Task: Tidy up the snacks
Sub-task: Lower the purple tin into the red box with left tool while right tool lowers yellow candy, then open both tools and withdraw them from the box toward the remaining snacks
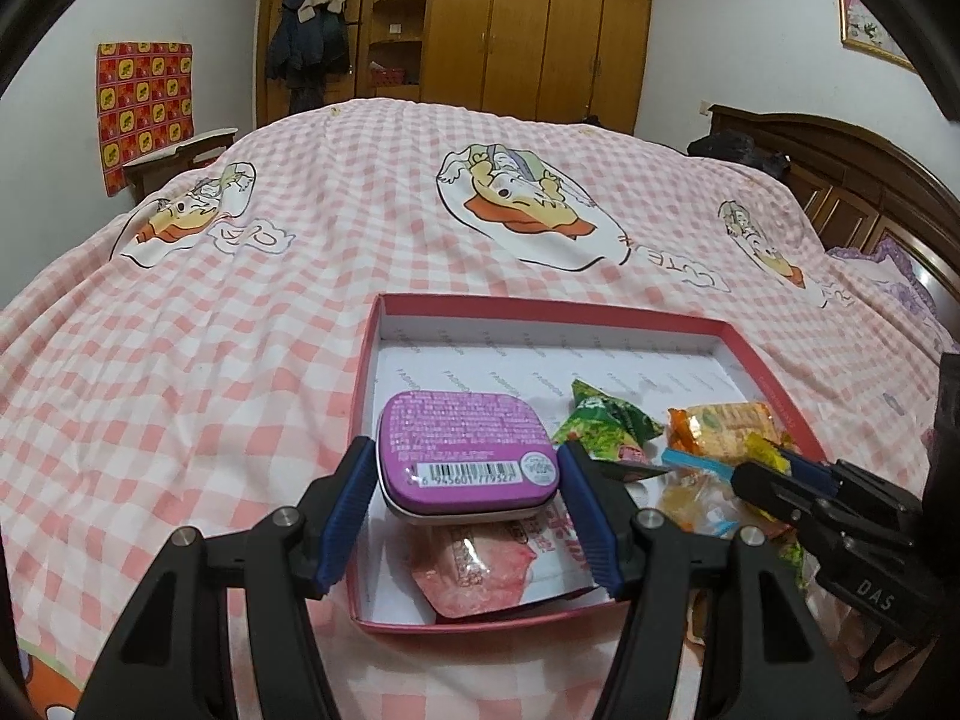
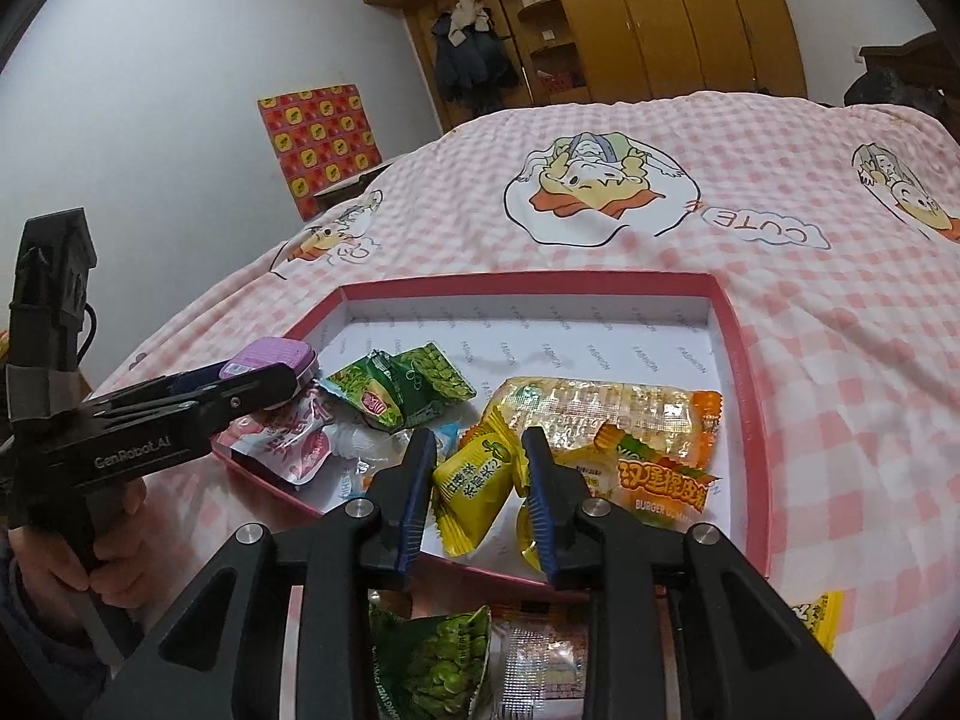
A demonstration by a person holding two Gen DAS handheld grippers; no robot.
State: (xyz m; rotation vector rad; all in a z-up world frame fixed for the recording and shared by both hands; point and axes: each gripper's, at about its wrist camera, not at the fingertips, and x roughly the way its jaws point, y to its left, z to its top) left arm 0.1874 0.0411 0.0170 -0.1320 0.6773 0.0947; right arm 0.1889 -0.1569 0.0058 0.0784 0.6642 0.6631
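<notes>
Nearest your right lens, a green pea pack (image 2: 435, 669) lies on the bed (image 2: 828, 360) under the right tongs (image 2: 477, 480), outside the box (image 2: 753, 384). Those tongs stand part open around a yellow candy (image 2: 474, 483) at the box's near edge; its long axis runs roughly along the fingers. The right pad (image 2: 540, 510) looks to touch the wrapper, the left pad (image 2: 414, 498) sits just beside it, so I judge the candy is loose, not gripped.

Your left tongs (image 1: 468, 483) are clamped on a purple tin (image 1: 468, 450), pads against both short ends, its long axis crosswise between them. The tin hangs over the box's near left corner, just above a pink pouch (image 1: 480, 576).

What matters next: the tin is already inside the rim line, and bare floor lies straight ahead of it, so a short push forward and down should seat it. The left hand is nearer that spot. More snacks wait outside the box, under your right hand.
</notes>
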